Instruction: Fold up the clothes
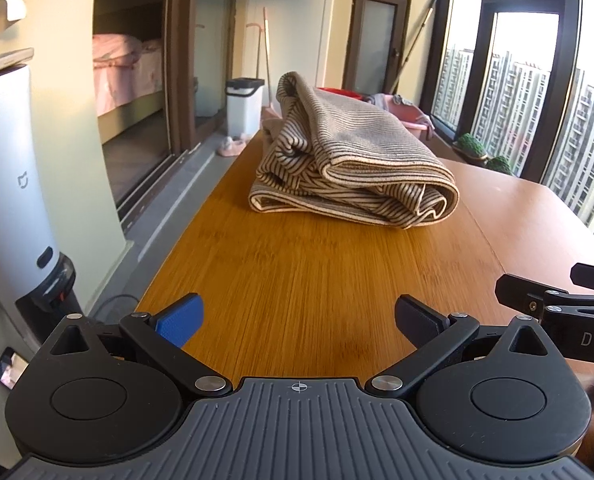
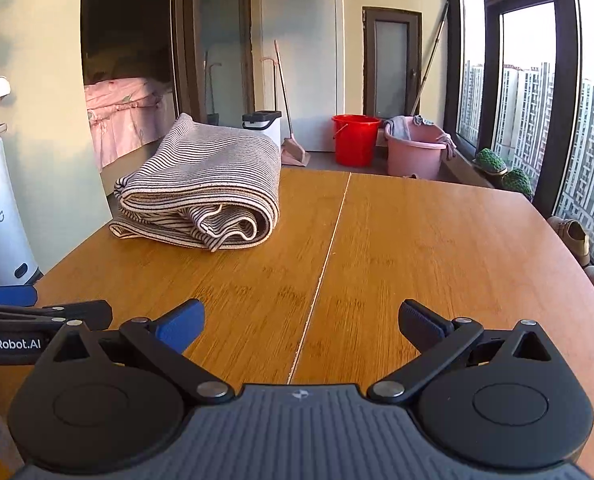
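Right now, both tools low over the near end of the bench (image 2: 417,240), side by side. Left tool (image 1: 299,322) wide apart, nothing between its fingers. Right tool (image 2: 301,322) wide apart too, also holding nothing. One blue pad and one dark pad on each, all of them off the wood.

Striped garment (image 1: 349,160) sitting well ahead on the far left part of the bench, already bundled into a thick, soft pile. Rolled edges facing the tools, with a flat bottom layer poking out on the near left side. Top part hanging back toward the far edge, maybe a bit over it; hard to tell from here. Looks folded up and set aside, so probably near the end of the job, or ready for one more tidy press.

Likely reason for both tools hanging back and open: nothing to hold just now, and free to reach in from here.

Plenty of bare wood between the tools and the garment. Whole right half of the bench bare too, past the thin seam (image 2: 329,256) running down the middle. Left edge of the bench close beside the garment, with a white machine (image 1: 13,184) and the floor below, so not much room on that side. Easy to nudge the pile off there. Red bucket (image 2: 355,140) and pink tub (image 2: 413,152) on the floor past the far edge.
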A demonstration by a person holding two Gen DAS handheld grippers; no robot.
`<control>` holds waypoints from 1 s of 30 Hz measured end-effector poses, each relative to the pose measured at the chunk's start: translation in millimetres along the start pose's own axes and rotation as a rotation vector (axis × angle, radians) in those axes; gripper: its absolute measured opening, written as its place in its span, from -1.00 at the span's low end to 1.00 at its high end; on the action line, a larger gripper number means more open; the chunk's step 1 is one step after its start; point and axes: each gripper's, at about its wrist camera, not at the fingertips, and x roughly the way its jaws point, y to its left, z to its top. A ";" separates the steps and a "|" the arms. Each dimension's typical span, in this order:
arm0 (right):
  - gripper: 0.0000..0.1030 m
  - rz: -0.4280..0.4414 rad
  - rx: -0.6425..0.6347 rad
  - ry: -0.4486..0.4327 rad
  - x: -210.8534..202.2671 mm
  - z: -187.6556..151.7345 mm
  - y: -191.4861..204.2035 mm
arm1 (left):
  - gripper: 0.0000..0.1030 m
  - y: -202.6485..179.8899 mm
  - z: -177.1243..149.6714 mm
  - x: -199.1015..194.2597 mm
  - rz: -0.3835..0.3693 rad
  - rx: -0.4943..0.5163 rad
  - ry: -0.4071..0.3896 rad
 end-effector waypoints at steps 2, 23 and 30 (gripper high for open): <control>1.00 0.000 0.001 0.000 -0.2 0.1 0.0 | 1.00 0.3 0.1 -0.1 0.000 0.000 0.000; 1.00 0.001 0.003 0.004 0.0 -1.4 -2.4 | 1.00 0.1 0.7 -0.2 -0.007 -0.012 0.009; 1.00 0.001 0.003 0.005 0.0 -1.5 -1.8 | 1.00 -0.1 0.8 -0.1 -0.008 -0.015 0.012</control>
